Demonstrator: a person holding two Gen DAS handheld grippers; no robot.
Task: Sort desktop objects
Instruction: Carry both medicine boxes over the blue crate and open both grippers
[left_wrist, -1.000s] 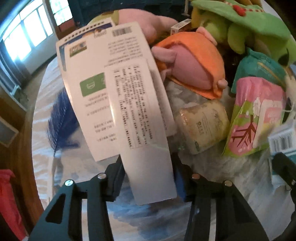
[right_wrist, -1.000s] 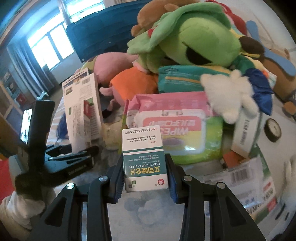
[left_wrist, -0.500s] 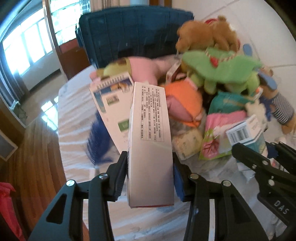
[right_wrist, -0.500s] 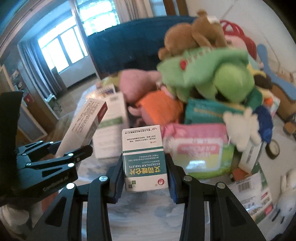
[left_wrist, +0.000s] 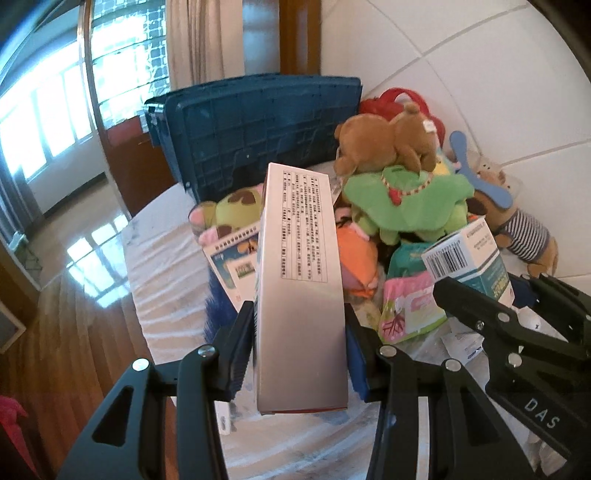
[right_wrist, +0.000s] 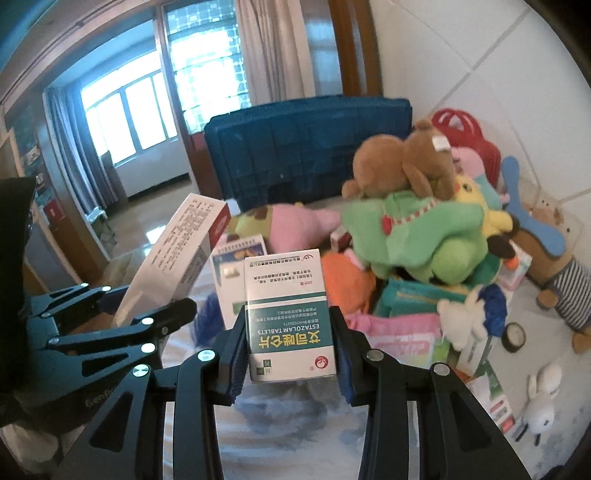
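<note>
My left gripper (left_wrist: 300, 347) is shut on a long silver medicine box (left_wrist: 301, 280) and holds it up above the table. That box also shows at the left of the right wrist view (right_wrist: 177, 258). My right gripper (right_wrist: 290, 347) is shut on a green and white tablet box (right_wrist: 288, 317), also raised. The tablet box appears at the right of the left wrist view (left_wrist: 469, 258), with the right gripper's fingers (left_wrist: 480, 314) around it. A blue crate (left_wrist: 258, 129) stands at the back of the table.
A pile of plush toys, with a green one (right_wrist: 417, 232) and a brown one (right_wrist: 402, 162), lies against the tiled wall. Wet-wipe packs (left_wrist: 410, 306), another white box (right_wrist: 236, 273), a small clock (right_wrist: 515, 336) and a white rabbit toy (right_wrist: 541, 406) lie on the cloth-covered table (left_wrist: 166, 266).
Both grippers have lifted and pulled back from the pile with their boxes. The blue crate and the wall have come into view. The left gripper's box has turned edge-on.
</note>
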